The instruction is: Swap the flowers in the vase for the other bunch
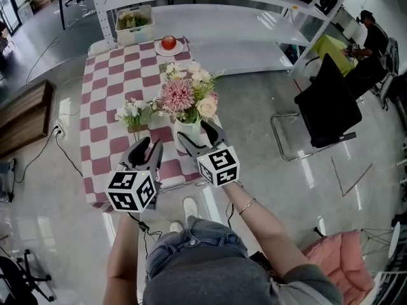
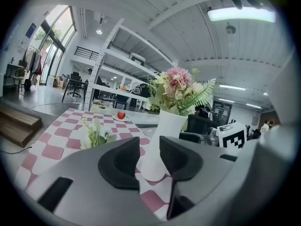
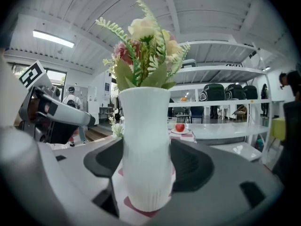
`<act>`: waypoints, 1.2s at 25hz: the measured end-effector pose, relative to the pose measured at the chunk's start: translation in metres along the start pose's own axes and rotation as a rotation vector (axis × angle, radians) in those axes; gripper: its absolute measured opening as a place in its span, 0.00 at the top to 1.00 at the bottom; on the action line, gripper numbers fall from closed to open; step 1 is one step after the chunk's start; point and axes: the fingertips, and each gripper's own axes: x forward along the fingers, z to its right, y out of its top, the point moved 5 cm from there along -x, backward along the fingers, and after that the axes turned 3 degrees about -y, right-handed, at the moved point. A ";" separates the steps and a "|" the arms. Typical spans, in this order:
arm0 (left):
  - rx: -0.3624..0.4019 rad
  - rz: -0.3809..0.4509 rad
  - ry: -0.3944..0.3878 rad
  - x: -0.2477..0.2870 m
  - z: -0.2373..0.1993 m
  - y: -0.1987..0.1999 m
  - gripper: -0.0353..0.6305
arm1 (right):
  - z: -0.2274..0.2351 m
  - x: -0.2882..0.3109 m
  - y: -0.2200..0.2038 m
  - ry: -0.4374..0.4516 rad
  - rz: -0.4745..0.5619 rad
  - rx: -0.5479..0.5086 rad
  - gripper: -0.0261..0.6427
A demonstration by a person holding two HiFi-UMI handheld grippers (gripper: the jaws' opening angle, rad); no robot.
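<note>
The right gripper (image 1: 199,138) pinches the white vase (image 3: 143,126) at the centre of the head view, with the pink flowers (image 1: 187,94) standing in it. The left gripper (image 2: 149,150), just left of the vase, has its fingers partly spread and grips nothing. The white bunch (image 1: 133,113) sits further left on the checked table (image 1: 102,94)

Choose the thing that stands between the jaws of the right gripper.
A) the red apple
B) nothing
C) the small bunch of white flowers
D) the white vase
D: in the right gripper view the white vase fills the gap of the right gripper, with a jaw against each side, while the red apple sits far behind it.
</note>
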 end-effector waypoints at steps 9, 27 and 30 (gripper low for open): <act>-0.007 -0.027 0.027 -0.025 -0.015 -0.017 0.75 | 0.001 -0.021 -0.005 -0.076 0.008 0.034 0.50; -0.012 -0.031 0.087 -0.082 -0.005 -0.056 0.89 | -0.066 -0.107 -0.020 -0.141 -0.025 0.094 0.93; -0.017 -0.027 0.091 -0.096 -0.002 -0.061 0.89 | -0.078 -0.119 -0.022 -0.147 -0.032 0.077 0.94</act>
